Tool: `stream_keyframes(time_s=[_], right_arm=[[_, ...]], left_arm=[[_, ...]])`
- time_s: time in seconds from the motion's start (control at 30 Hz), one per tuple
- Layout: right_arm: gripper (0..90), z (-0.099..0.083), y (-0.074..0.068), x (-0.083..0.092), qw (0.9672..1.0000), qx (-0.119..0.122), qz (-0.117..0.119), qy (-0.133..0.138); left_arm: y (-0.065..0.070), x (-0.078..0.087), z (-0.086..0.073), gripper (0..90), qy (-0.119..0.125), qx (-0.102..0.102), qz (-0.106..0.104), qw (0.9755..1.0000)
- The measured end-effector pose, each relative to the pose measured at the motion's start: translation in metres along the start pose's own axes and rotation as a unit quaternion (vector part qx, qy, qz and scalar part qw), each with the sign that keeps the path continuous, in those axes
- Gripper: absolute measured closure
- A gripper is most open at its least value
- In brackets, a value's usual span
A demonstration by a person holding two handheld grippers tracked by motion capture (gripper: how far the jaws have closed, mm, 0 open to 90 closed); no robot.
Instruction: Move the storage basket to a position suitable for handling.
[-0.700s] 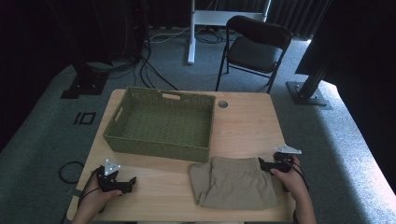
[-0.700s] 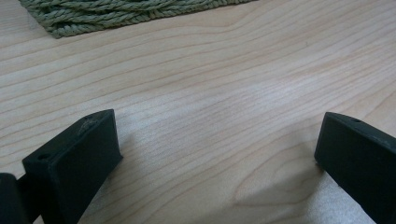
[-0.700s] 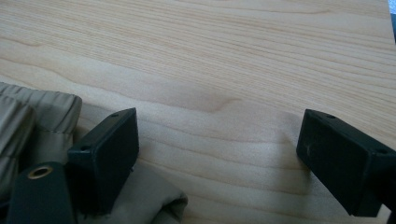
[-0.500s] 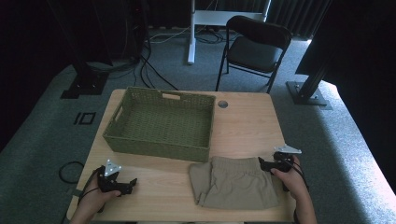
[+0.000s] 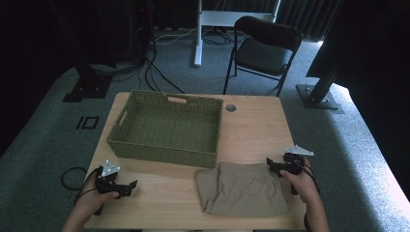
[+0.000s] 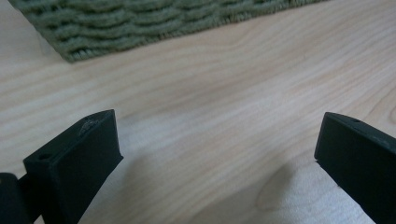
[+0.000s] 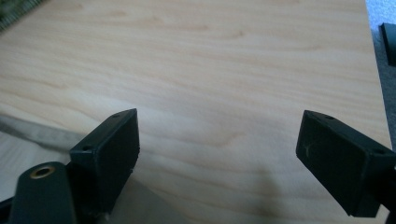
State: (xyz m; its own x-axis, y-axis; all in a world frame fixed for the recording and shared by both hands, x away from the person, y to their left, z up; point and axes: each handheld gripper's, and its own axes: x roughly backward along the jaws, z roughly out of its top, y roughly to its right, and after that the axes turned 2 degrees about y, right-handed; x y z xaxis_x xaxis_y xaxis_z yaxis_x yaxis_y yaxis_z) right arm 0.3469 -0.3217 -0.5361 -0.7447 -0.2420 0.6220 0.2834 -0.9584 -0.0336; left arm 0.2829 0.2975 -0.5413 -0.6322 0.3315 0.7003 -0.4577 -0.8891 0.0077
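Observation:
A pair of khaki shorts (image 5: pixel 241 188) lies flat near the table's front edge, right of centre. My right gripper (image 5: pixel 273 166) rests at the shorts' upper right corner, open, with bare wood between its jaws in the right gripper view (image 7: pixel 217 154); a strip of the shorts (image 7: pixel 32 133) shows at the lower left there. My left gripper (image 5: pixel 129 186) sits open on the wood at the front left, apart from the shorts. The left gripper view (image 6: pixel 217 163) has bare wood between the jaws and the green woven basket (image 6: pixel 140 23) ahead.
The green woven basket (image 5: pixel 123 142) stands empty at the back left of the wooden table (image 5: pixel 251 130). A round grommet hole (image 5: pixel 230 108) sits behind it. A black folding chair (image 5: pixel 263 48) and cables lie on the floor beyond the table.

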Motion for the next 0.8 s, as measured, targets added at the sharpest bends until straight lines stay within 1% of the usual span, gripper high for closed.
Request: stream_keyframes(time_s=[0.17, 0.23, 0.3, 0.4, 0.5, 0.53, 0.57, 0.67, 0.73, 0.8], right_arm=[[13.1, 0.009, -0.007, 0.002, 0.9999, 0.008, 0.008, 0.006], [13.1, 0.011, -0.009, 0.003, 0.9999, 0.007, 0.009, 0.011], [13.1, 0.015, -0.012, 0.004, 0.9997, 0.005, 0.016, 0.016], [13.2, 0.020, -0.017, 0.006, 0.9995, 0.010, 0.024, 0.018], [13.2, 0.027, -0.024, 0.009, 0.9989, 0.012, 0.038, 0.024], [13.2, 0.027, -0.024, 0.009, 0.9989, 0.012, 0.038, 0.024], [13.5, 0.031, -0.030, 0.012, 0.9982, 0.014, 0.048, 0.031], [13.7, 0.037, -0.038, 0.015, 0.9970, 0.017, 0.064, 0.038], [13.7, 0.040, -0.044, 0.017, 0.9963, 0.027, 0.071, 0.041], [13.7, 0.044, -0.050, 0.019, 0.9953, 0.030, 0.080, 0.045]], left_arm=[[-0.007, 0.004, 0.010, 1.0, 0.004, -0.001, 0.007, 1.0000], [-0.009, 0.005, 0.013, 1.1, 0.008, -0.002, 0.008, 0.9999], [-0.011, 0.007, 0.017, 1.1, 0.009, -0.004, 0.009, 0.9999], [-0.014, 0.010, 0.023, 1.1, 0.014, -0.007, 0.013, 0.9998], [-0.016, 0.013, 0.029, 1.1, 0.028, -0.001, 0.011, 0.9995], [-0.016, 0.013, 0.029, 1.1, 0.028, -0.001, 0.011, 0.9995], [-0.017, 0.013, 0.031, 1.1, 0.032, 0.002, 0.010, 0.9994], [-0.020, 0.016, 0.037, 1.1, 0.037, -0.002, 0.013, 0.9992], [-0.021, 0.019, 0.042, 1.1, 0.043, -0.003, 0.014, 0.9990], [-0.023, 0.023, 0.048, 1.1, 0.050, 0.001, 0.010, 0.9987]])
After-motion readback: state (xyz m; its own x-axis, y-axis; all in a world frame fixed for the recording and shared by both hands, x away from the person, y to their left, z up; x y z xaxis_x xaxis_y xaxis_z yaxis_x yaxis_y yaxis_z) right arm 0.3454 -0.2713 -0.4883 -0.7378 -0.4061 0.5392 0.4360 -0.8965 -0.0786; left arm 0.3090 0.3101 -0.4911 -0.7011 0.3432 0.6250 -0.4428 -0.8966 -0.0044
